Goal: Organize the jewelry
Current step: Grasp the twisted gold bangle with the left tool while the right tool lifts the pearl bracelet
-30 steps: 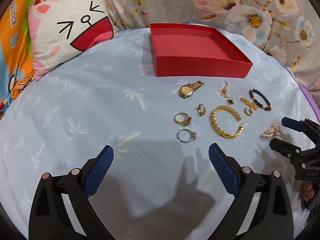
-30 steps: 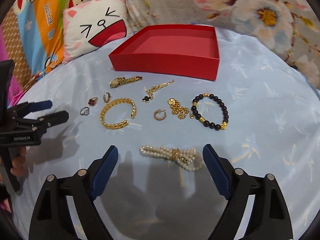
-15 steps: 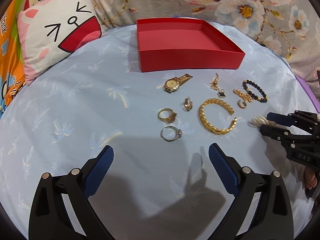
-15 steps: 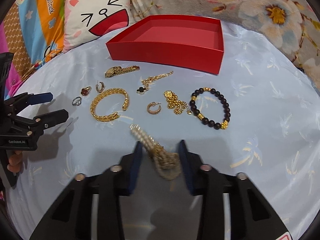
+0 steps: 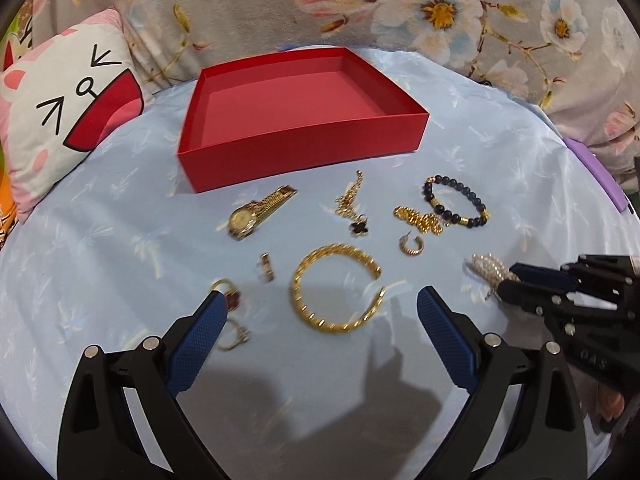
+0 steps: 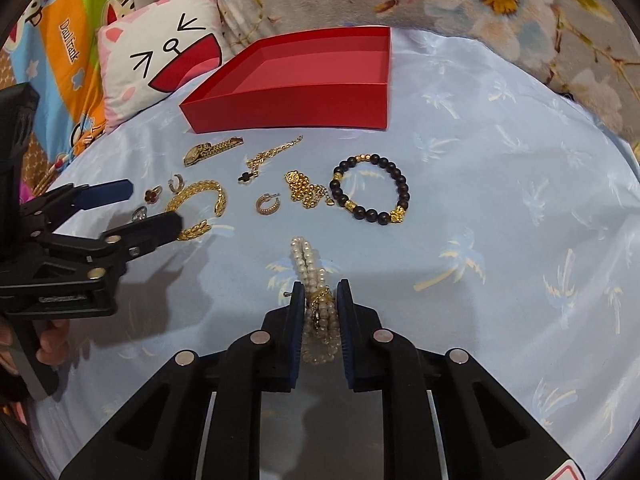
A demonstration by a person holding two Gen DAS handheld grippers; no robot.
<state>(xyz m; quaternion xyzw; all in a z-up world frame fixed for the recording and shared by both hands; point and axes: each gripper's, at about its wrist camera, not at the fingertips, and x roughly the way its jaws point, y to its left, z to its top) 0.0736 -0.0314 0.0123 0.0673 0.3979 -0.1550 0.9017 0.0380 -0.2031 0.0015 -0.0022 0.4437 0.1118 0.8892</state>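
My right gripper (image 6: 320, 292) is shut on a pearl bracelet (image 6: 310, 268) with a gold clasp; it also shows in the left wrist view (image 5: 490, 266) at the right gripper's tips (image 5: 508, 280). My left gripper (image 5: 320, 312) is open and empty, just above a gold cuff bangle (image 5: 336, 288). An empty red box (image 5: 296, 116) stands behind the jewelry. On the blue cloth lie a gold watch (image 5: 258, 212), a clover chain (image 5: 352, 208), a black bead bracelet (image 5: 456, 204), a gold chain (image 5: 418, 220), a hoop earring (image 5: 410, 244) and rings (image 5: 228, 292).
A cartoon-face pillow (image 5: 68, 112) lies at the left, beside the box. Floral fabric (image 5: 440, 12) rises behind the blue cloth (image 5: 100, 240). In the right wrist view the left gripper (image 6: 132, 212) reaches in over the bangle (image 6: 200, 208).
My right gripper has closed on the pearl bracelet, which now lies lengthwise between the fingers. My left gripper has moved forward and right toward the gold bangle, staying open.
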